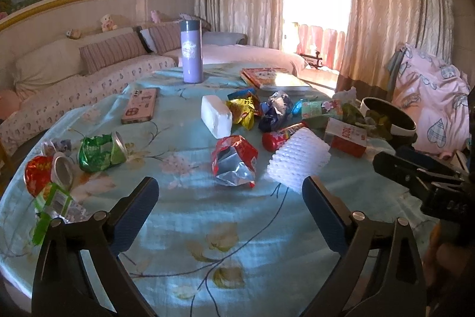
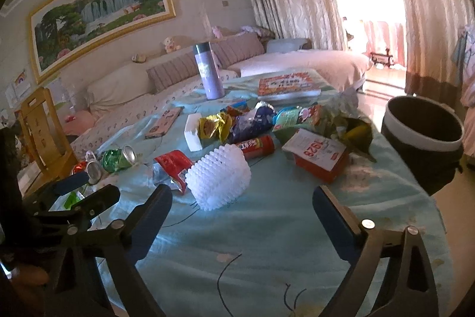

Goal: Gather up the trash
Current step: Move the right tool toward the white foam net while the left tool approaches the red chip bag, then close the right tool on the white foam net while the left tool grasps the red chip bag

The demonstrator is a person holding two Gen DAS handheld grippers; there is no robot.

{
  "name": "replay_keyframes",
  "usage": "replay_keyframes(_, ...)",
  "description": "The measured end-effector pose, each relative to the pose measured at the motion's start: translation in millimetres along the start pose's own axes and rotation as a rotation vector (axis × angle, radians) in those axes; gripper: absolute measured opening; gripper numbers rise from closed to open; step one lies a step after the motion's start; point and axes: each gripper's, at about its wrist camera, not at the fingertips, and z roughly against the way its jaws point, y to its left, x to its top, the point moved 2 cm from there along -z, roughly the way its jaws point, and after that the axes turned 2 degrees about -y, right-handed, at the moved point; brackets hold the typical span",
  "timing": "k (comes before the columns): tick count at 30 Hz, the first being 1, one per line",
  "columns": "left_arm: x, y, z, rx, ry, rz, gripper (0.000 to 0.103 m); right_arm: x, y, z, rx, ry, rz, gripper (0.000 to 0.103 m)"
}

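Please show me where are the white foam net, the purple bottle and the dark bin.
white foam net point(image 2: 218, 178), right wrist view, middle of its side
purple bottle point(image 1: 191, 52), left wrist view, middle of its body
dark bin point(image 2: 421, 135), right wrist view, its outer wall

Landmark: white foam net point(image 1: 298, 161). Nearer than it, bare tablecloth point(image 1: 225, 216) runs to the table edge, nothing standing there; both open grippers hover over that strip, left gripper point(image 1: 230, 192), right gripper point(image 2: 242, 205). Just left of the net, touching or nearly so, a crumpled red foil bag point(image 1: 234, 164). Behind it, red tube point(image 1: 282, 137) and red box point(image 1: 347, 137), then a dense wrapper pile point(image 1: 258, 109) and white block point(image 1: 216, 115). Far left: crushed green can point(image 1: 102, 152). Far right, off the table edge: black bin point(image 2: 423, 135). Far back: purple flask point(image 1: 192, 51) upright.
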Motion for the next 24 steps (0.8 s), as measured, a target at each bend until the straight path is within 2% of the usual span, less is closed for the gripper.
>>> replay_keyframes(3,3.5,2.4,-11.4,-0.006,0.02,0.009,0.098,-0.5,-2.1,-10.0,0.018,0.031,-0.008,0.083)
replay_keyframes(8,8.6,5.5,-34.0,-0.001,0.055,0.014,0.096,0.1,-4.3,-32.2,0.06,0.089,-0.031,0.075)
replay_keyframes(12,11.5,7.7,-54.7,0.001,0.096,0.02,0.091,-0.2,-9.4,-53.4,0.083,0.141,-0.059,0.065)
replay_keyframes(19,14.2,13.3,-92.4,-0.014,0.174,0.042,0.083,3.0,-13.7,-78.9,0.117,0.198,-0.094,0.063)
replay_keyframes(22,13.8,12.4,-104.1,-0.029,0.202,0.042,0.073,2.9,-16.4,-92.1,0.139,0.229,-0.106,0.058)
replay_keyframes(24,12.2,11.6,-110.6,-0.042,0.223,0.042,0.055,1.6,-16.8,-99.6,0.162,0.247,-0.116,0.04)
